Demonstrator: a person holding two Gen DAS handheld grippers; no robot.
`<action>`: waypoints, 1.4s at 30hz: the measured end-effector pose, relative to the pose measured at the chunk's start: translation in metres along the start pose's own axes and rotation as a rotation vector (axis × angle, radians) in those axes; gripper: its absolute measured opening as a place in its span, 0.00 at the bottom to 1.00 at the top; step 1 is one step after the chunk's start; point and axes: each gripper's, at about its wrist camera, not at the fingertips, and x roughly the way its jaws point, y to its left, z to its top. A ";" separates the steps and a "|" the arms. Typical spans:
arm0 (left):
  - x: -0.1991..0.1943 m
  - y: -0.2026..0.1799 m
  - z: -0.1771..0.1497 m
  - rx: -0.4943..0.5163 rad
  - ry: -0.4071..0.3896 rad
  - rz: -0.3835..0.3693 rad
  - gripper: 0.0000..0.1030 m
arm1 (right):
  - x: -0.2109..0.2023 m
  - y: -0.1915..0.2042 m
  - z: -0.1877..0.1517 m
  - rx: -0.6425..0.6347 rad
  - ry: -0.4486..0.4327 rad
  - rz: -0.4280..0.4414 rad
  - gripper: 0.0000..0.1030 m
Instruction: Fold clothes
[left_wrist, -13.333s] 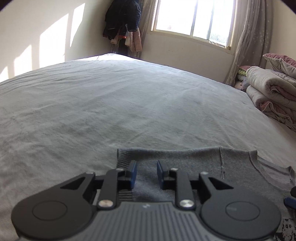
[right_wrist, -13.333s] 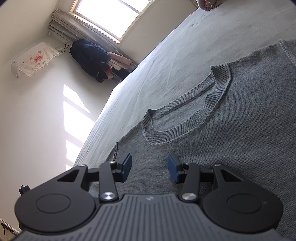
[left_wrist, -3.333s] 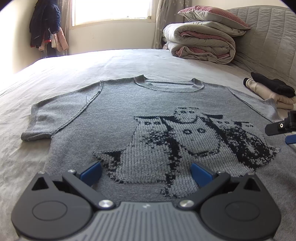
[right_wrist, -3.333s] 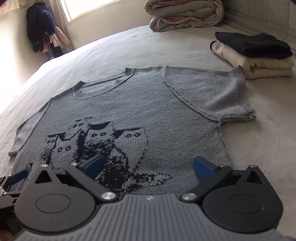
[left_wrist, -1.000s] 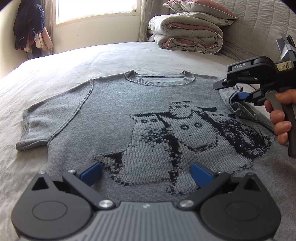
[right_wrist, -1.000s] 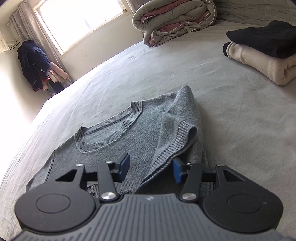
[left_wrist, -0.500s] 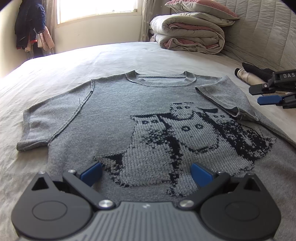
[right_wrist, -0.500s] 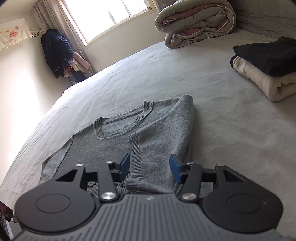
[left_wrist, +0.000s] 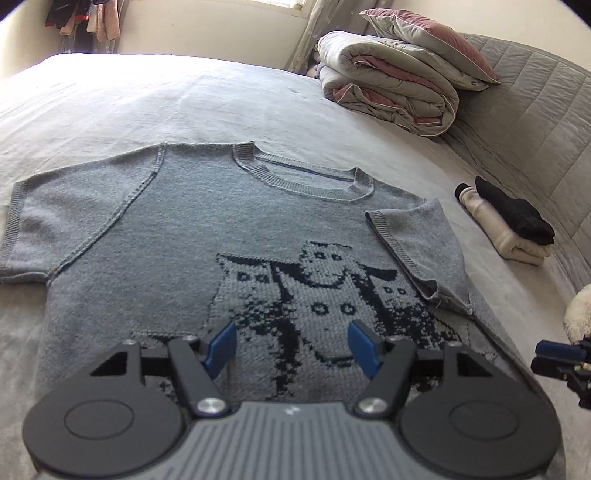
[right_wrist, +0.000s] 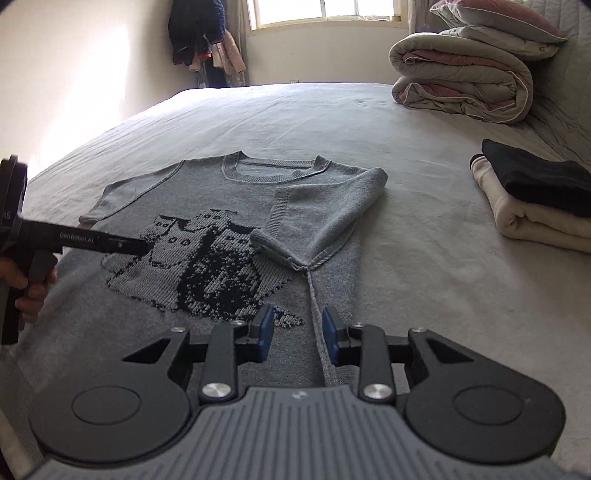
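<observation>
A grey knit sweater (left_wrist: 177, 229) with a dark cat pattern lies flat on the bed, front up; it also shows in the right wrist view (right_wrist: 207, 206). Its right sleeve (left_wrist: 413, 236) is folded in over the body, also visible in the right wrist view (right_wrist: 325, 206). Its left sleeve (left_wrist: 48, 221) lies spread out. My left gripper (left_wrist: 291, 345) is open and empty above the sweater's lower front. My right gripper (right_wrist: 297, 330) is open and empty over the sweater's lower right side seam (right_wrist: 317, 314).
A rolled duvet with pillows (left_wrist: 399, 85) sits at the head of the bed. Folded cream and black clothes (right_wrist: 535, 199) lie to the sweater's right. Jackets (right_wrist: 199, 33) hang by the window. The grey bed sheet (right_wrist: 443, 277) surrounds the sweater.
My right gripper has let go of the right sleeve, left it folded over the body, and drawn back to the lower side seam. My left gripper has narrowed somewhat and risen over the sweater.
</observation>
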 end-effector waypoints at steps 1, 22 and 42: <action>0.008 -0.006 0.006 -0.011 0.009 -0.028 0.61 | 0.001 0.002 -0.001 -0.035 0.006 0.001 0.26; 0.135 -0.068 0.065 -0.016 -0.136 -0.020 0.16 | 0.026 0.000 -0.009 -0.201 0.151 -0.063 0.05; 0.100 -0.066 0.091 0.095 -0.217 0.065 0.02 | 0.017 0.000 0.022 -0.014 0.067 0.096 0.03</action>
